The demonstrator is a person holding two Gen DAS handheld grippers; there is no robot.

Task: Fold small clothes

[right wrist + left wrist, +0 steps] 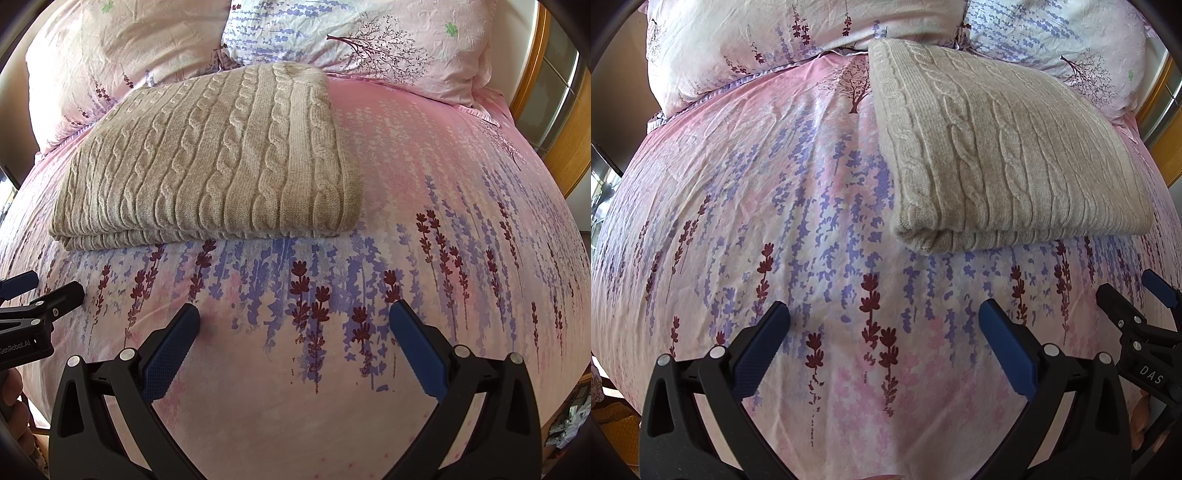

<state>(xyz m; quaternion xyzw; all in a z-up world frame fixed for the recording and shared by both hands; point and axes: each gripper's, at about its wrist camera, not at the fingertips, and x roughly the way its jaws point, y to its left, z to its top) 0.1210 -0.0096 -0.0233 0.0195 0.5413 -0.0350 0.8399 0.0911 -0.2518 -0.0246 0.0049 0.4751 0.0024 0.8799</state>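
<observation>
A beige cable-knit sweater [1004,147] lies folded into a neat rectangle on the pink floral bed sheet [775,206], near the pillows. It also shows in the right wrist view [221,155]. My left gripper [884,314] is open and empty, hovering over the sheet short of the sweater's near edge. My right gripper [294,314] is open and empty, also short of the sweater. The right gripper shows at the right edge of the left wrist view [1137,295], and the left gripper at the left edge of the right wrist view [40,291].
Two floral pillows [746,40] [369,37] lie at the head of the bed behind the sweater. A wooden frame [569,147] stands at the far right. The sheet [443,221] spreads right of the sweater.
</observation>
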